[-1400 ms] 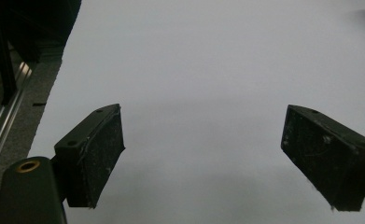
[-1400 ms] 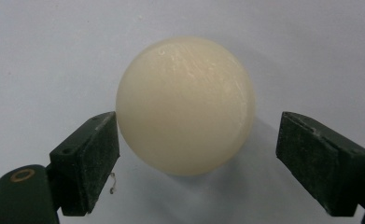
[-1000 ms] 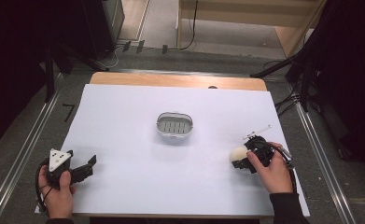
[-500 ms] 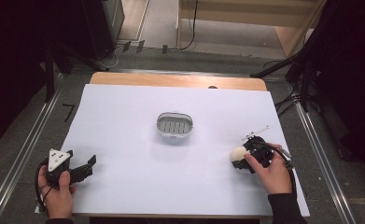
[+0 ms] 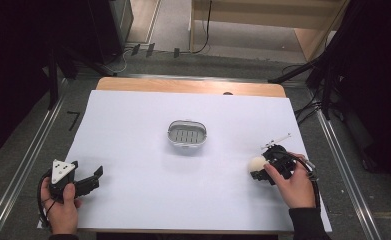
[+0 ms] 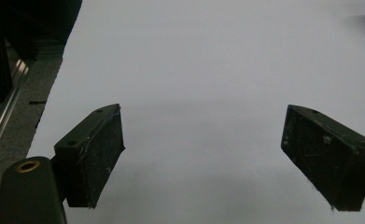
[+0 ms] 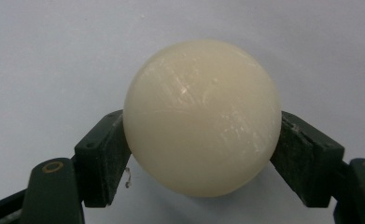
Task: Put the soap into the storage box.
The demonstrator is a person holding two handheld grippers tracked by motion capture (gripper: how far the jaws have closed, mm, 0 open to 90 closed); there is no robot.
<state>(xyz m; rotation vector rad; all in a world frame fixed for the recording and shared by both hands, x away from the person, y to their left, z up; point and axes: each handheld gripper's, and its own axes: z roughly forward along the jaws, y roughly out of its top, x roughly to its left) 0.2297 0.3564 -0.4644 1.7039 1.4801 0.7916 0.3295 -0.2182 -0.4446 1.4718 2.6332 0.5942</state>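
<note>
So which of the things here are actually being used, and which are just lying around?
In use:
- cream ball, clamped between the pads of the right gripper, whose jaws have just been closing
- probably the metal dish mid-table, a likely place for the ball

Lying about:
- left gripper, open over bare white table cover
- cables on the floor beyond the table

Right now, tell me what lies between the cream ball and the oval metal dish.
Nothing: the high view shows bare white table between the cream ball and oval metal dish.
</note>
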